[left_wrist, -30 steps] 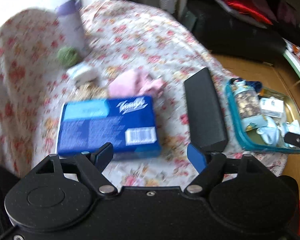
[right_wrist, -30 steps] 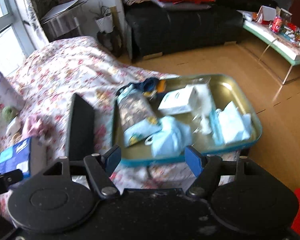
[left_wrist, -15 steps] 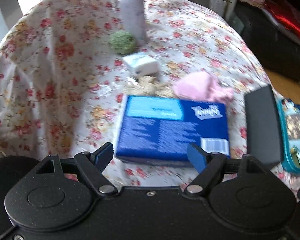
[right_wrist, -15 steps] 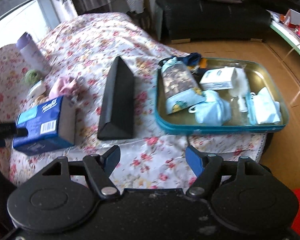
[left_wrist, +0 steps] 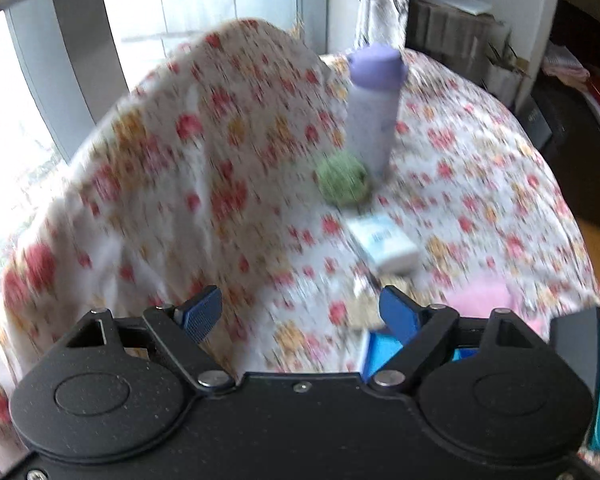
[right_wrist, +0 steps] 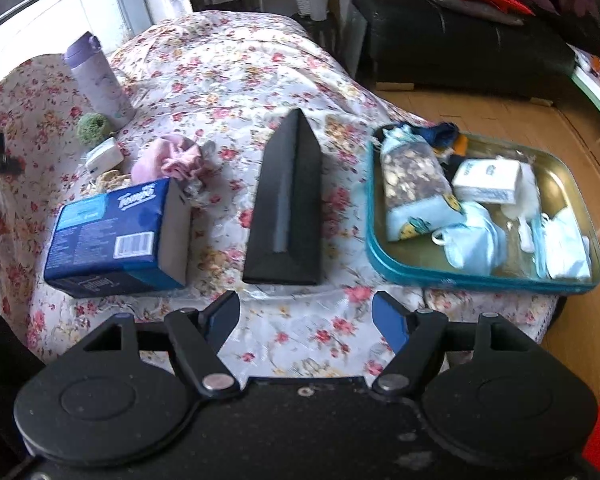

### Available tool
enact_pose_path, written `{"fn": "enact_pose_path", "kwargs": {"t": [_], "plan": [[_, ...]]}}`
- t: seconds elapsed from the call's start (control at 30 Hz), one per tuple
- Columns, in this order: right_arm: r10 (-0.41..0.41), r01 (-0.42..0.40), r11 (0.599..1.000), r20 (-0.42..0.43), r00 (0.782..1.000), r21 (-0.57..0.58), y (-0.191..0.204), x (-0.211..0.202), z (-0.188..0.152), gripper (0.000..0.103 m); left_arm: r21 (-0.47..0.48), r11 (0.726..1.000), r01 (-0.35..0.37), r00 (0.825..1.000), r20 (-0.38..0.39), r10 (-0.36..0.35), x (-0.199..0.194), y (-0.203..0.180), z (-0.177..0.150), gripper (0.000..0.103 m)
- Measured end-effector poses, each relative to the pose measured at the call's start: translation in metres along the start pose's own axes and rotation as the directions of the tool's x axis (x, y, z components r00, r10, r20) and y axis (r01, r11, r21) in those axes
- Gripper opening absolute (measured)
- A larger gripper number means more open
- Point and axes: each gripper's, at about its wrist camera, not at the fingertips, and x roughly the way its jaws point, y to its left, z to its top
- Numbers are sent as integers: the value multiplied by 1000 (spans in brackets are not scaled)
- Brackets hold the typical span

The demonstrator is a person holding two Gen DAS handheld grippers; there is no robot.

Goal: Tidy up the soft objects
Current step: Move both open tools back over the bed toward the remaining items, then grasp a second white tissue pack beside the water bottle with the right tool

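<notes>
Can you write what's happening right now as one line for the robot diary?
left claw: open, empty | right claw: open, empty | pink cloth: on floral cover | tray: holds masks, tissues

Glossy metal tray point(right_wrist: 580, 285), matt floral cloth point(right_wrist: 236, 80), fuzzy green ball point(right_wrist: 93, 128).

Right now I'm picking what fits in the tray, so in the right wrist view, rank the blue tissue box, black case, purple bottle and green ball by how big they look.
1. Blue tissue box and black case: they look alike, no clear winner.
2. Purple bottle, though it stands farther back.
3. Green ball, clearly smallest.
</notes>
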Motion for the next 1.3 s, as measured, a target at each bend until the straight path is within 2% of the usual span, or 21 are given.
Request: {"fn": "enact_pose_path", "kwargs": {"t": [0.2, 0.27, 0.3, 0.57, 0.73, 0.93, 1.03, 1.17, 1.3], "plan": [[17, -16, 999, 16, 1000, -45, 21, 1, 12, 73, 6, 999, -34, 998, 61, 34, 15, 7, 24, 87], [21, -20, 998, 18, 1000, -57, 28, 2, 16, 73, 21, 999, -37, 997, 65, 36, 24, 6, 28, 97], [24, -23, 998, 19, 1000, -62, 31, 3, 17, 73, 24, 999, -39, 997, 66, 38, 29, 6, 30, 97], [36, -35, 994, 11, 999, -102, 53, 9, 27, 73, 60, 998, -6, 1000, -15, 7, 69, -4, 44, 97], [37, -37, 992, 2, 999, -123, 65, 16, 32, 73, 21, 999, 28, 996, -82, -26, 90, -8, 50, 96], [41, -43, 987, -14, 999, -157, 83, 29, 40, 73, 20, 998, 64, 994, -90, -62, 110, -16, 54, 96], [43, -45, 984, -18, 999, -171, 94, 35, 45, 73, -18, 995, 94, 990, -108, -95, 121, -13, 53, 96], [45, -46, 980, -11, 999, -192, 109, 44, 58, 74, -73, 993, 87, 987, -127, -96, 132, -4, 52, 96], [65, -62, 972, 7, 998, -226, 130, 55, 77, 75, -116, 987, 109, 987, -107, -122, 128, 4, 56, 96]]}}
